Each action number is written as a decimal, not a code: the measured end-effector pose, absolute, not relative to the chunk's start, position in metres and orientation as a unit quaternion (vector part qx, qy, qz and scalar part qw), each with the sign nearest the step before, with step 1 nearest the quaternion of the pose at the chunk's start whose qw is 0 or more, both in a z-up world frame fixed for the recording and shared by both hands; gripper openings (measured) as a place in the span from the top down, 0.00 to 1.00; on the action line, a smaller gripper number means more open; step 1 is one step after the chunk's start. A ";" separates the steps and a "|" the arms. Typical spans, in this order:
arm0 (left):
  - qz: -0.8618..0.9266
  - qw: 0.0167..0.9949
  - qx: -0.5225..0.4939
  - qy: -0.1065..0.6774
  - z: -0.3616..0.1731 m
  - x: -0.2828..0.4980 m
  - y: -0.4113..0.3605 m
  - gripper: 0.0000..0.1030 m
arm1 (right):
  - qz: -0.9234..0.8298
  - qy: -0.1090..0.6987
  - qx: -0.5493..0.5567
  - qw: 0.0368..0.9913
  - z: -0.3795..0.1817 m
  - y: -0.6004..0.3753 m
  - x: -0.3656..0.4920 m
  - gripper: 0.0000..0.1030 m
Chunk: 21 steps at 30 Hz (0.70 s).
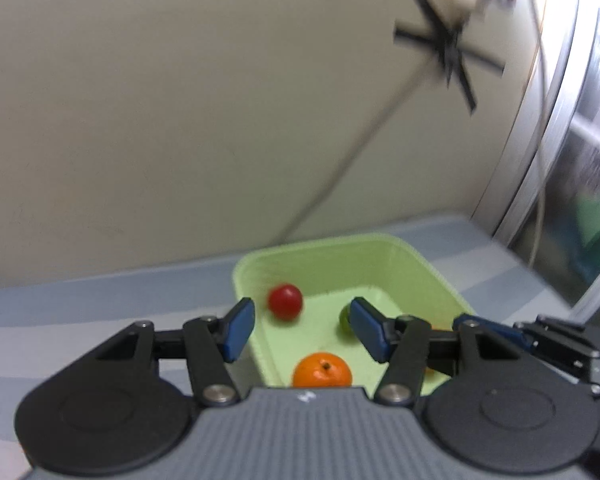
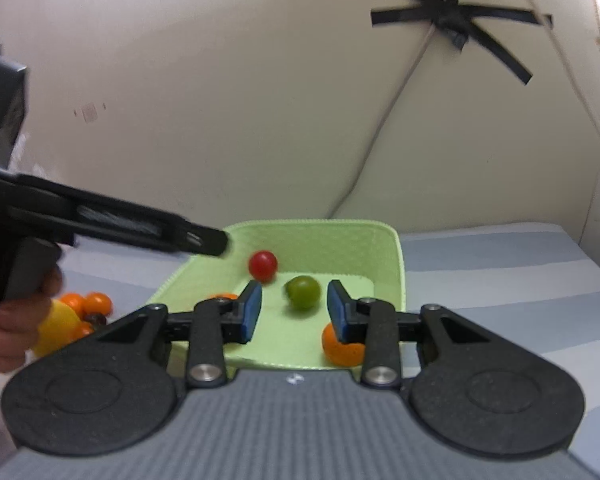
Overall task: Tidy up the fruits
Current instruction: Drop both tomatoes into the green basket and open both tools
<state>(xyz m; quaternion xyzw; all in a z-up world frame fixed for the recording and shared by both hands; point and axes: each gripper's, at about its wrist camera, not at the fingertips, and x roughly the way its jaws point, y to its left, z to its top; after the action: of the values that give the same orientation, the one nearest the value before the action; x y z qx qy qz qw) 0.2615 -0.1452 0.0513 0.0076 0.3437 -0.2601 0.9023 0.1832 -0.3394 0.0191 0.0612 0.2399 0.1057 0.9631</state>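
A light green tray point(image 2: 383, 252) with tall flared walls sits on the blue-and-grey striped counter point(image 2: 499, 280), close to the back edge where the cream wall rises. Inside it lie four pieces of fruit, all apart from each other. The largest are two oranges: one orange point(image 1: 321, 370) with its stem dimple showing rests by the near wall, and a second orange point(image 2: 339, 348) lies toward the near right corner, half hidden behind a gripper finger. A round green fruit point(image 2: 303, 292) sits around the middle of the tray floor, and a small red tomato point(image 2: 263, 265) lies behind it toward the far left wall.

Off the tray, toward the counter's left side, a small heap of fruit point(image 2: 86, 308) waits: a yellow one, several little orange ones, and a dark one.

The left gripper point(image 1: 301, 328) hangs over the tray's near left wall, blue pads spread, nothing between them. The right gripper point(image 2: 294, 312) hovers above the near side of the tray, its pads parted and empty too.
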 end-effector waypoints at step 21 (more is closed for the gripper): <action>-0.197 0.928 -0.019 0.316 0.018 0.144 0.025 0.39 | 0.228 0.281 0.053 0.931 -0.007 -0.232 0.148 0.60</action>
<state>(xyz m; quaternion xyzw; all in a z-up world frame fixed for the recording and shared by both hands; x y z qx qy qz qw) 0.1440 0.0252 0.0176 -0.0188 0.3158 -0.1967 0.9280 0.1481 -0.2317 -0.0073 0.0530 0.2805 0.2278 0.9309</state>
